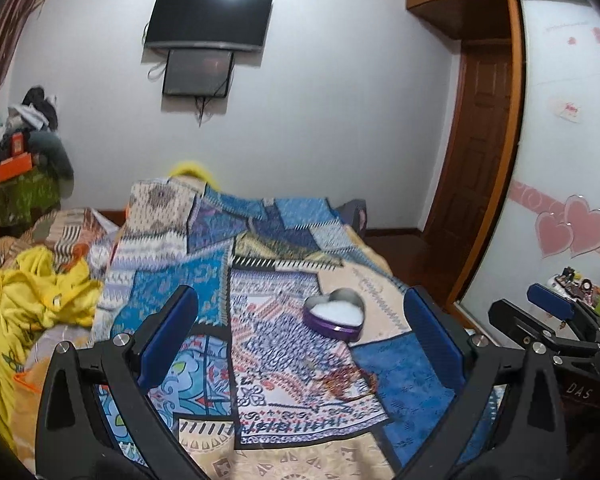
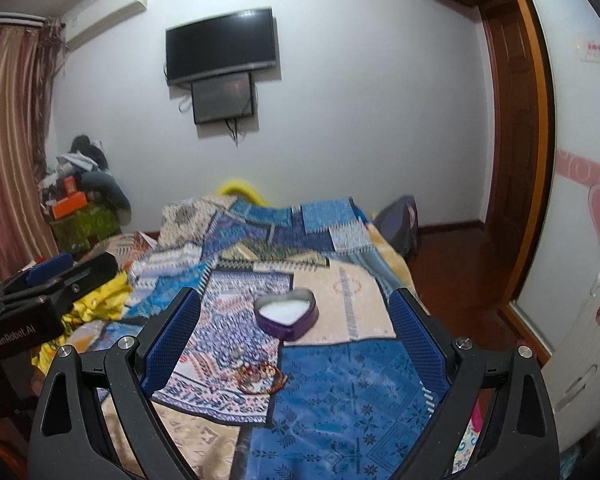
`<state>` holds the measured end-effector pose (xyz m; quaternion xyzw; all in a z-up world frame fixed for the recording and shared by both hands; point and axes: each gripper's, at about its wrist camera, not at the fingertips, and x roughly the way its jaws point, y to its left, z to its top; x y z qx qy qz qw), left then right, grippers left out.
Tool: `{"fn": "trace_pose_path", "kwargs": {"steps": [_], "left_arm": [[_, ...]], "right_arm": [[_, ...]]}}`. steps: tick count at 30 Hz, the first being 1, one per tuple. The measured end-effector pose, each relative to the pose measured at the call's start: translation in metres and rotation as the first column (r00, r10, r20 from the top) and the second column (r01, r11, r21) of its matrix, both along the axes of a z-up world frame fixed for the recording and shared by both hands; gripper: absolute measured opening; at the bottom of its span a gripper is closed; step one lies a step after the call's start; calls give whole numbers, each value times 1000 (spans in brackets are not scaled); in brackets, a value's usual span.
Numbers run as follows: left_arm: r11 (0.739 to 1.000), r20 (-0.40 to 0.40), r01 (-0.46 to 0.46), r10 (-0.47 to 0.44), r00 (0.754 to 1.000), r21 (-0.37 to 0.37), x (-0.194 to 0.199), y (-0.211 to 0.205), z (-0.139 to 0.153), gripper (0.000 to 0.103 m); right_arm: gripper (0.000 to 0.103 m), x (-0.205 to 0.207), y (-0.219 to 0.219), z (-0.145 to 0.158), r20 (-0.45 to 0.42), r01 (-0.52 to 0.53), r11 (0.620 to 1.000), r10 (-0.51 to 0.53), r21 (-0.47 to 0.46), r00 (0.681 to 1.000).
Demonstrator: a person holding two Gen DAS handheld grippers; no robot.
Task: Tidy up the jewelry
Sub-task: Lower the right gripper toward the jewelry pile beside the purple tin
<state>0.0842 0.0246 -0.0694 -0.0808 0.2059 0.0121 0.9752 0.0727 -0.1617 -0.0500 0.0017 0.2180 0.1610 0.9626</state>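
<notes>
Both claws, left gripper point(image 1: 302, 334) and right gripper point(image 2: 296, 330), wide open, empty, reddish beaded bracelets point(image 2: 260, 376) tangled before heart-shaped tin point(image 2: 287, 315)

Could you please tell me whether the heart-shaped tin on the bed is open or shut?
Open. The heart-shaped tin has no lid on it, and its white lining shows from above in both views.

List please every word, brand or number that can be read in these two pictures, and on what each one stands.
"DAS": on the black body of the right gripper, in the left wrist view.
"GenRobot.AI": on the black body of the left gripper, in the right wrist view.
Red marks on the wall sticker: too blurred to read.
</notes>
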Motion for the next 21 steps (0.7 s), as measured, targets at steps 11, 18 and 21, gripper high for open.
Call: {"fn": "trace_pose_path", "kwargs": {"steps": [11,18,21], "left_arm": [[1000,-259,14,-15,966,-3,49,13,-66,89],[997,-389,75,-80,918,-28,66,8,-100,74],[994,-423,100,-112,899,-52,72,5,-107,67]], "right_arm": [[94,37,-3,-54,-199,1,996,-19,-92,980],[88,50,1,-81,-280,-62,992,29,-111,960],[78,56,9,-88,-312,-109,989,74,-95,947]]}}
